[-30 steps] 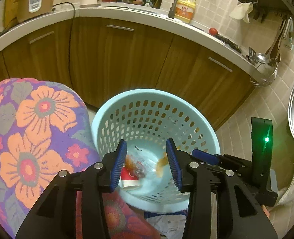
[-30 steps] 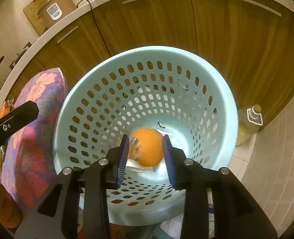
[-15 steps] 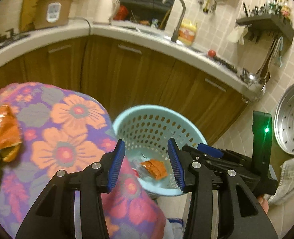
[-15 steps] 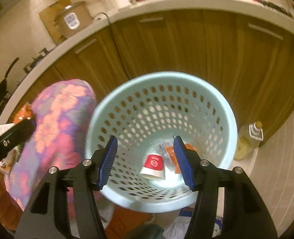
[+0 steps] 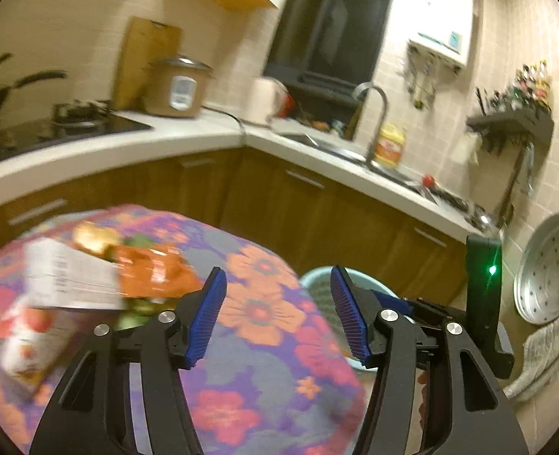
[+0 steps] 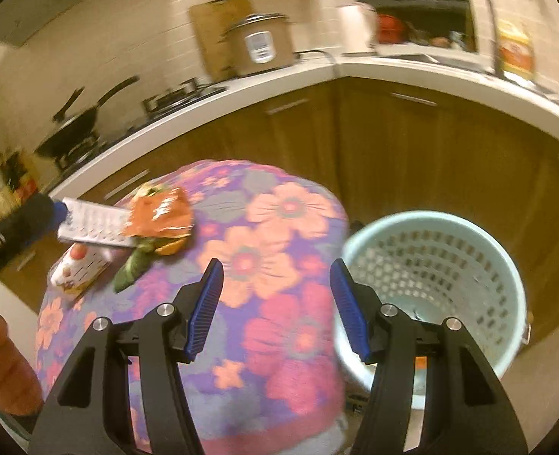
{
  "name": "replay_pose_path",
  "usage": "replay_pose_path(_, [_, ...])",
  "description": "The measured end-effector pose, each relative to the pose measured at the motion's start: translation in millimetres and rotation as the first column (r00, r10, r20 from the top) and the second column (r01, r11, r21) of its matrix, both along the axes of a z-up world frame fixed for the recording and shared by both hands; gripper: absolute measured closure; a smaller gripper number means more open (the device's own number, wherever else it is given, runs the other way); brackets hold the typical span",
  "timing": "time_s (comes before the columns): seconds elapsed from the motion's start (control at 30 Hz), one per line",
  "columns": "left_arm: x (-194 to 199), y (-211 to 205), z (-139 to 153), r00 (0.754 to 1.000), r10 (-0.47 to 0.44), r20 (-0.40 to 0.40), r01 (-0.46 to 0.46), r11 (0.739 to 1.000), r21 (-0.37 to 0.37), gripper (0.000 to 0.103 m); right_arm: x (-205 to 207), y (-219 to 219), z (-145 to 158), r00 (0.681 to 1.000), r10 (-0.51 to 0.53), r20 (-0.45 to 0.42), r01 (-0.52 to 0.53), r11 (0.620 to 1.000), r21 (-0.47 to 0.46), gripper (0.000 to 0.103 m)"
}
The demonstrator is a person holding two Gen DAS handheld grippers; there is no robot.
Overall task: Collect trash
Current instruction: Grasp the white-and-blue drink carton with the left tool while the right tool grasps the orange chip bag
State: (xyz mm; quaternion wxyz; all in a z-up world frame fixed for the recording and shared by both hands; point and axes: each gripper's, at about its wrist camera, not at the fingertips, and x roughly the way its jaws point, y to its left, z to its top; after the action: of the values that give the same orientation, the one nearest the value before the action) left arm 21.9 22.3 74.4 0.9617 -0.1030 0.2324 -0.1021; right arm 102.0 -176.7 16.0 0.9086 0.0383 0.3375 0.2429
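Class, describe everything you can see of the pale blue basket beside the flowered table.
The basket is a round, pale blue bin that looks like plastic, its wall pierced by rows of small holes. It stands upright and open-topped on the floor, close beside the flowered tablecloth and before the wooden cabinets. Something small and orange shows low inside.

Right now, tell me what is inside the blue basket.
In the right wrist view the blue basket shows bare perforated walls. Its floor is mostly hidden behind the right hand-held gripper, so I cannot name any contents.
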Motion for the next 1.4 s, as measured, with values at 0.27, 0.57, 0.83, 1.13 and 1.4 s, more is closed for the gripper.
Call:
replay_pose_path(0.27, [-25,70,17,0.989,0.143,0.036,-0.145,0.987,0.063,0.031,9,69,12,0.991,0.123,0.054,-0.121,0.992,-0.038,0.048])
replay_pose_path(0.57, [18,118,-10,0.952,0.289,-0.097,-0.271,0.948,0.167,0.026,61,133,-7,0.981,0.196,0.005,-0.196,0.980,-0.026,0.048])
replay_pose_path(0.83, [64,146,-42,0.930,0.275,-0.244,-0.264,0.961,0.079,0.058,110,162,-39,0.964,0.226,-0.141,-0.219,0.974,0.061,0.048])
replay_pose_path(1.13, [23,119,-59,0.938,0.248,-0.241,-0.239,0.969,0.066,0.067,96,165,-42,0.943,0.303,-0.140,-0.295,0.953,0.073,0.076])
replay_pose_path(1.4, [-35,90,-86,0.944,0.200,-0.263,-0.188,0.980,0.072,0.066,58,157,-38,0.938,0.328,-0.110,-0.327,0.945,0.027,0.102])
